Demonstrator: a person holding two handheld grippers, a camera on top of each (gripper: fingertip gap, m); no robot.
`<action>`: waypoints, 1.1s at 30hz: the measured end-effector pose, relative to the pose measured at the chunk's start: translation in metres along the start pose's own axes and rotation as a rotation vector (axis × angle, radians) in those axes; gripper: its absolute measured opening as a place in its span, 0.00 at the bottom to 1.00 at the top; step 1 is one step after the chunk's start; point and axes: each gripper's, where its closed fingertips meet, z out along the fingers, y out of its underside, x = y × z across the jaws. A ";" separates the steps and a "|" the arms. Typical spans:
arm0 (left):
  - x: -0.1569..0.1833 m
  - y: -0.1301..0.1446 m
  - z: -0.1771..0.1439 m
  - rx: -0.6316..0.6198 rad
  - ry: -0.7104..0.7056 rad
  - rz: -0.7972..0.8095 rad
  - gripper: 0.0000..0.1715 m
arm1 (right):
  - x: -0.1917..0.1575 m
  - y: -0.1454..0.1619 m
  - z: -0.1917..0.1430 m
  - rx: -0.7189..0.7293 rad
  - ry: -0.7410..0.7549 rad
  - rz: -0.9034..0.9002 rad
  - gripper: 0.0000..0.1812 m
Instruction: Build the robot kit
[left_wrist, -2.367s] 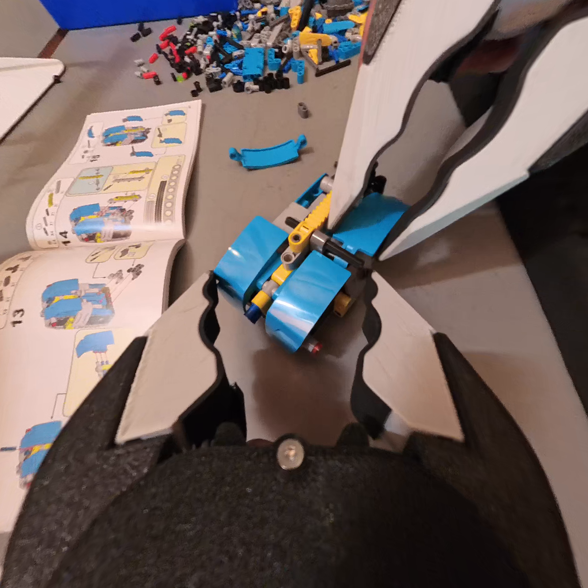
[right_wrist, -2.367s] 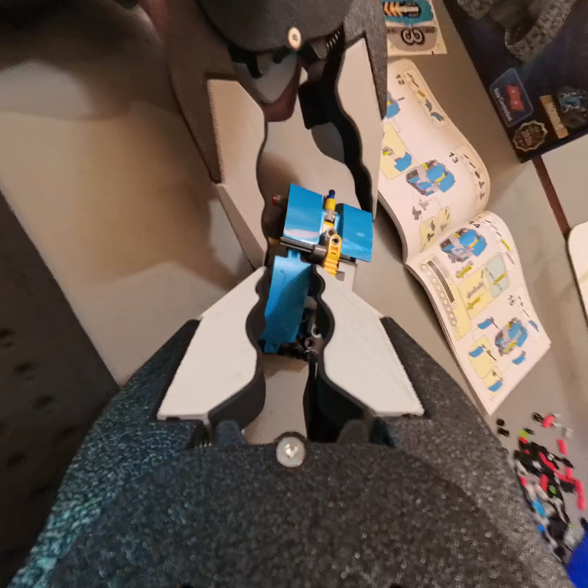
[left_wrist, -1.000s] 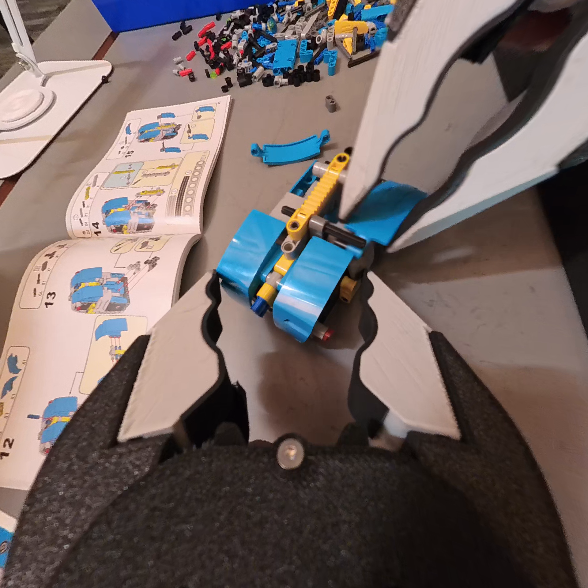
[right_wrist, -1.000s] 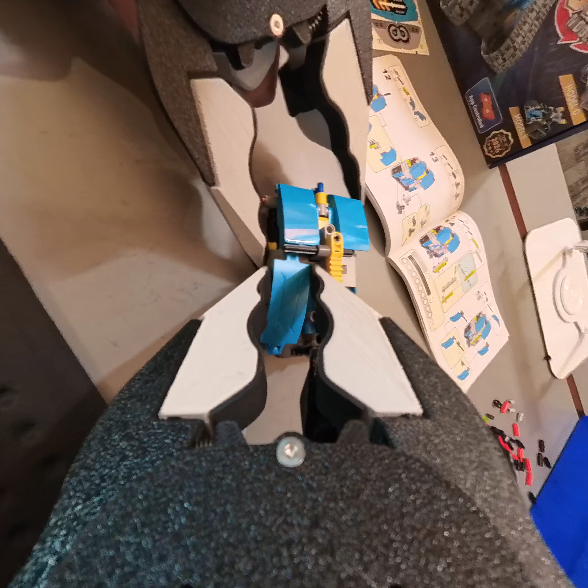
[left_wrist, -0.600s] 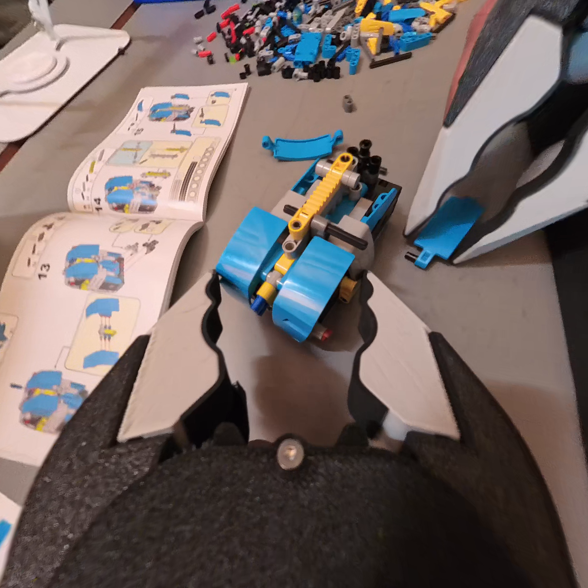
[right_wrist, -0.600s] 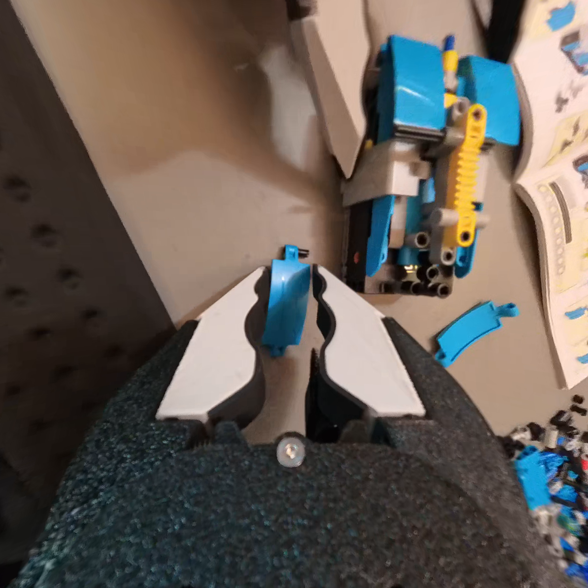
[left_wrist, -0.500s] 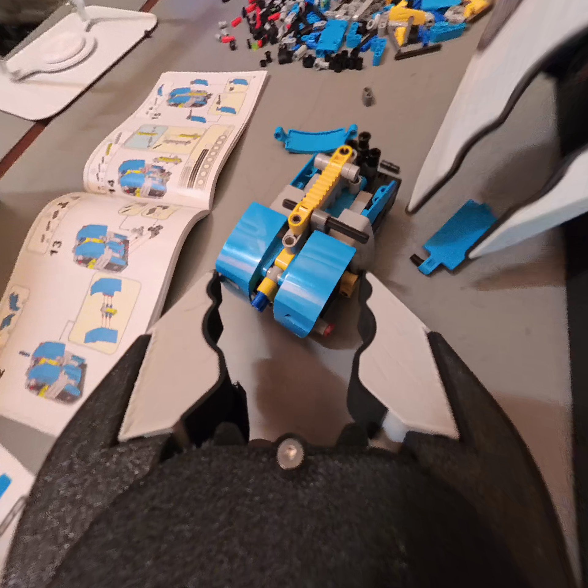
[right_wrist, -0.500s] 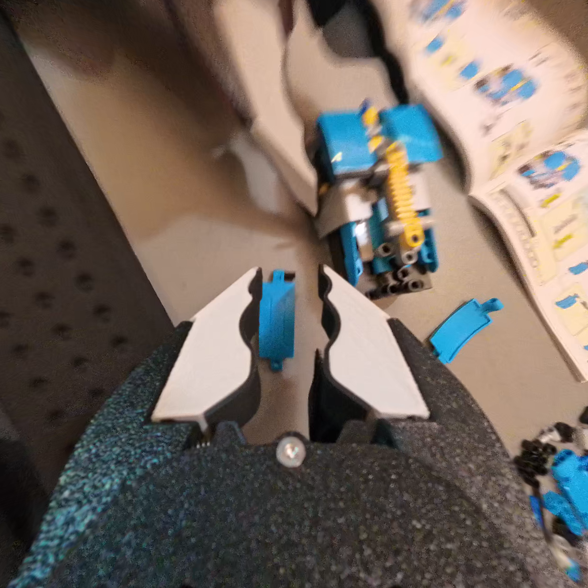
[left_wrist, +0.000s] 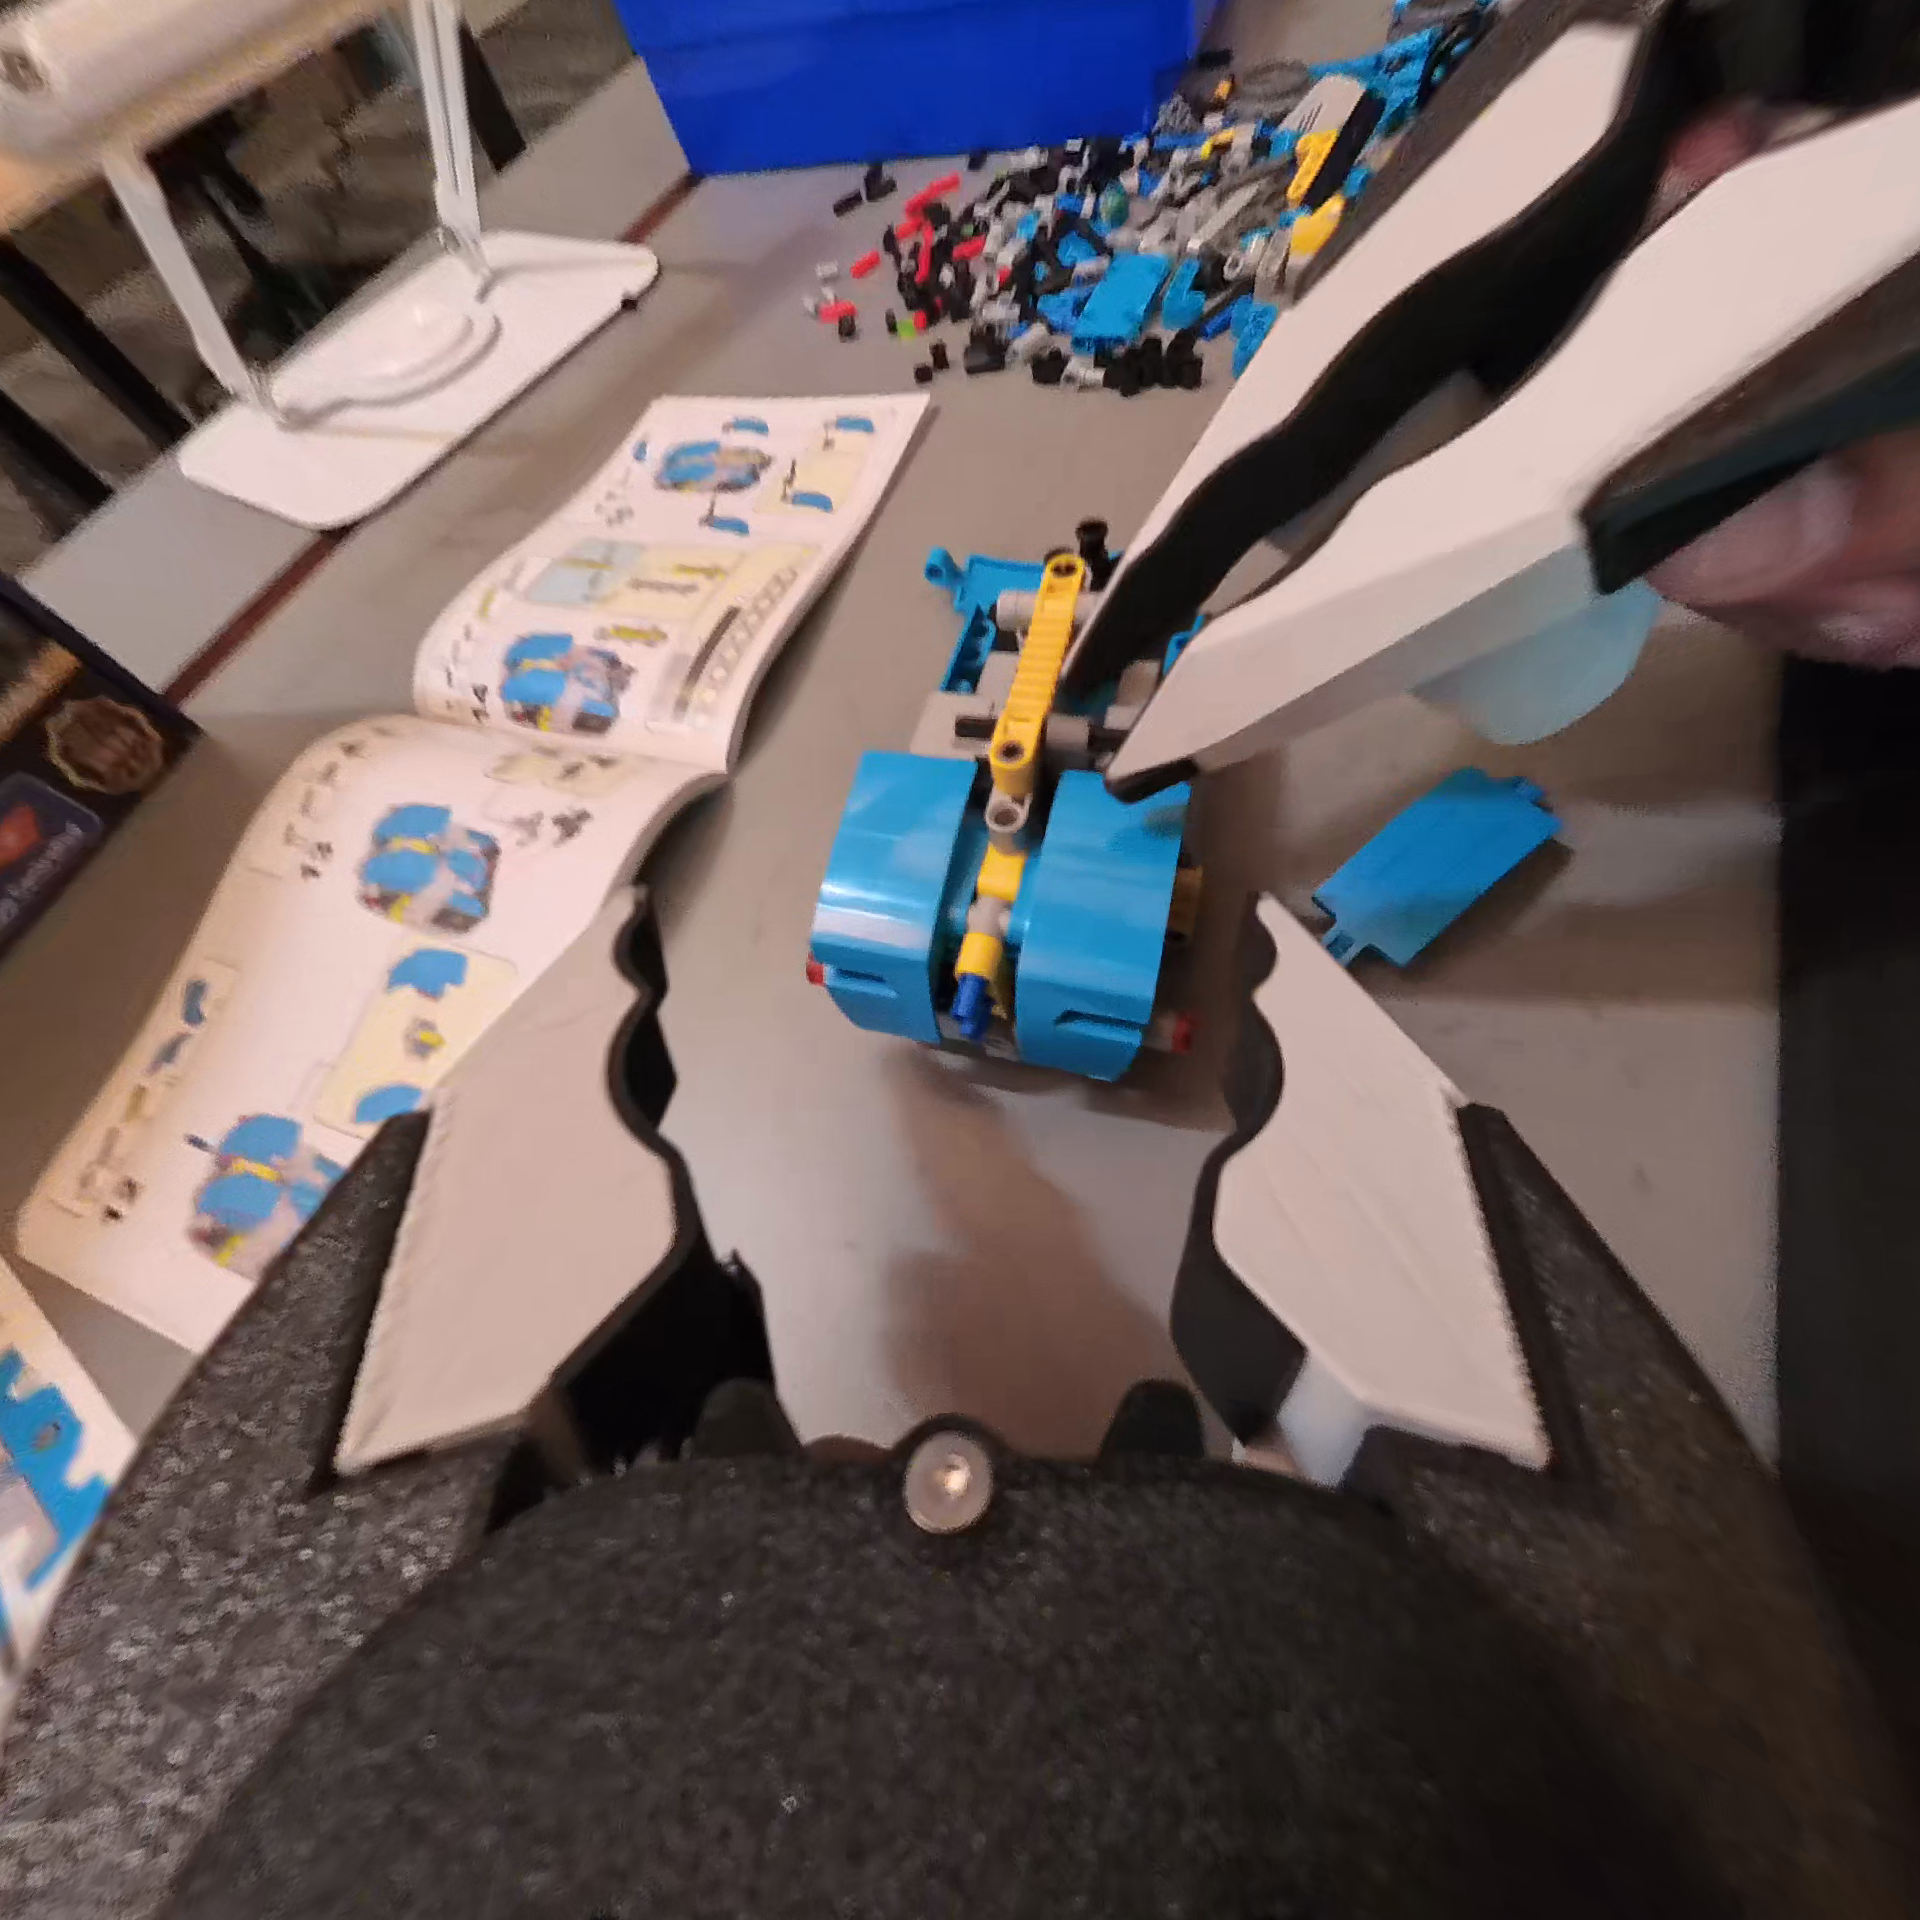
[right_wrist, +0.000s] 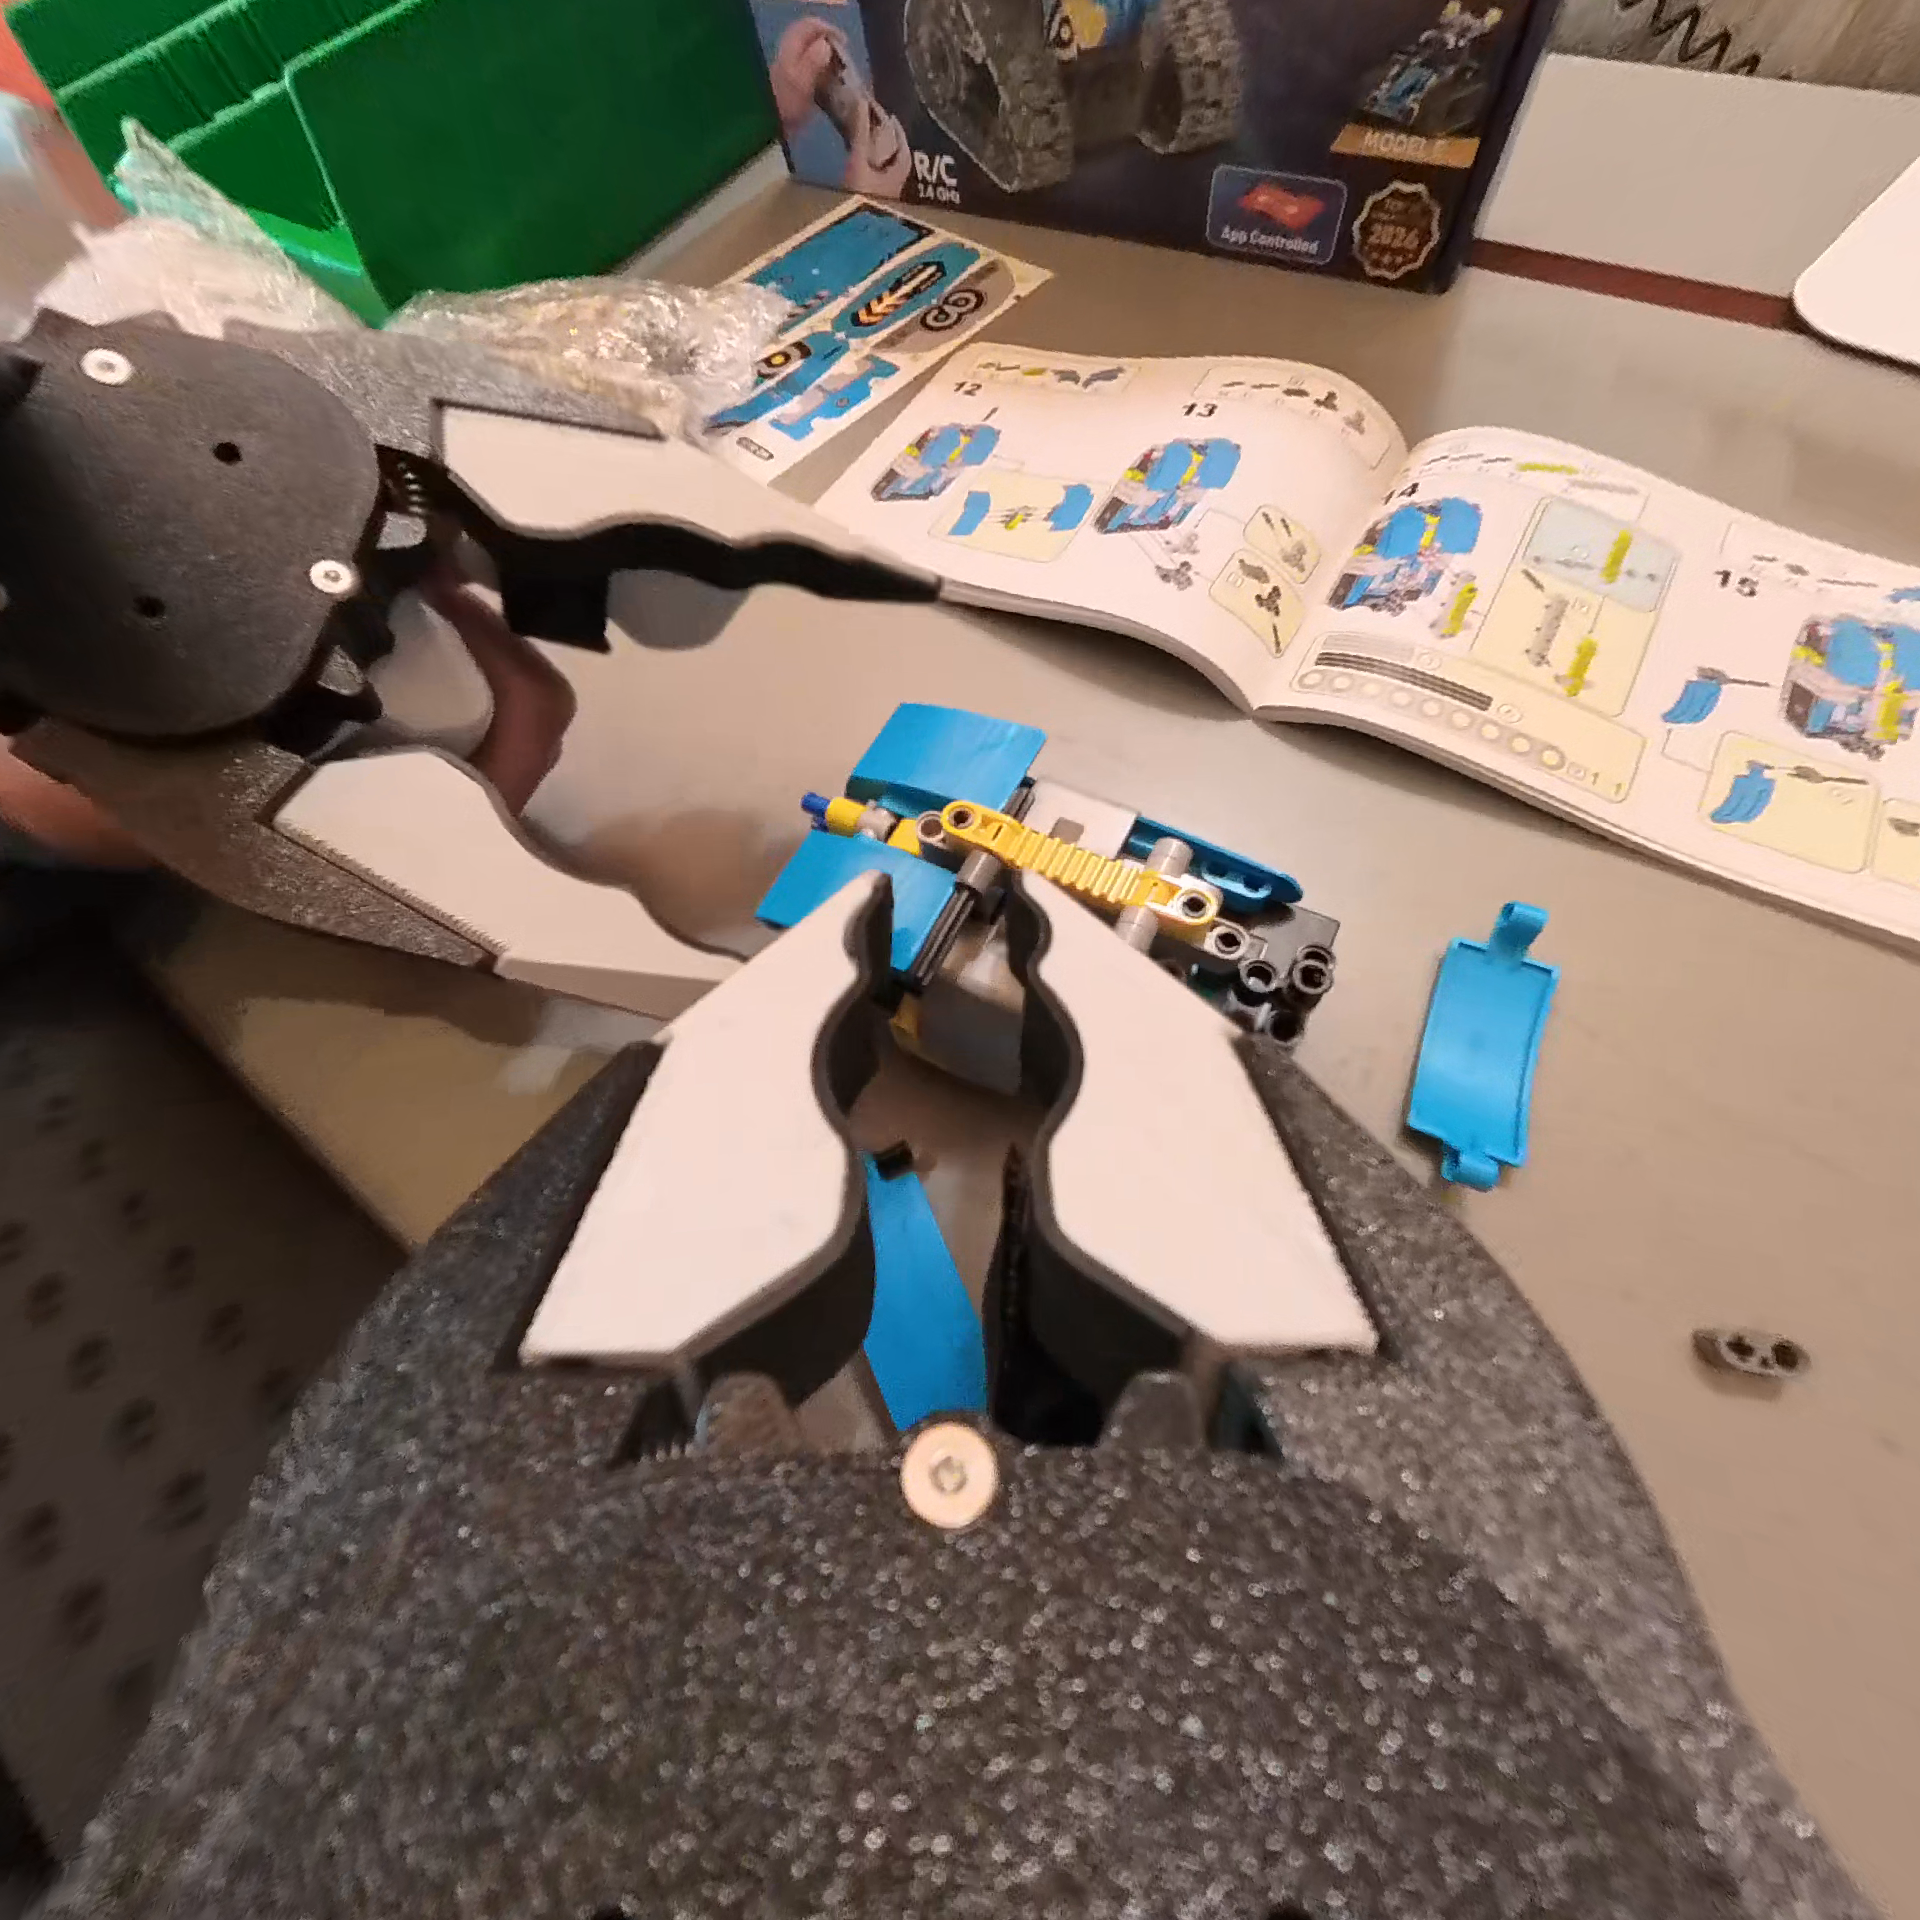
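Note:
A partly built blue model (left_wrist: 1081, 914) with a yellow toothed bar stands on the grey table (left_wrist: 935, 1195). My left gripper (left_wrist: 948, 935) is open. The model's front sits just ahead of its fingertips, untouched. My right gripper (right_wrist: 945, 894) reaches down from the upper right in the left wrist view (left_wrist: 1096, 717). Its jaws are closed to a narrow gap on the model's middle, around a black axle. A loose flat blue panel (left_wrist: 1434, 868) lies right of the model, and shows under the right gripper (right_wrist: 920, 1299). The left gripper (right_wrist: 836, 779) also shows here.
An open instruction booklet (left_wrist: 582, 727) lies left of the model. A curved blue panel (right_wrist: 1481, 1039) and a small grey piece (right_wrist: 1751, 1354) lie loose. Farther off are a pile of parts (left_wrist: 1091, 270), a blue bin (left_wrist: 914, 73), a white stand base (left_wrist: 416, 384), a box (right_wrist: 1143, 125), a green bin (right_wrist: 468, 125). The tips of both grippers are at nearly the same place.
My right gripper carried the flat blue panel away from the model, opened and dropped it on the table, then returned and closed on the model's middle. My left gripper stayed open.

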 end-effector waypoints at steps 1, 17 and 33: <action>-0.001 -0.005 -0.001 0.023 0.008 0.026 0.63 | 0.000 0.000 0.002 0.005 0.005 0.018 0.11; 0.010 0.000 0.047 -0.125 -0.006 -0.038 0.48 | 0.023 0.000 0.010 0.015 0.098 0.099 0.04; 0.018 0.000 0.050 -0.132 -0.010 -0.088 0.49 | 0.025 0.007 -0.003 0.033 0.134 0.053 0.03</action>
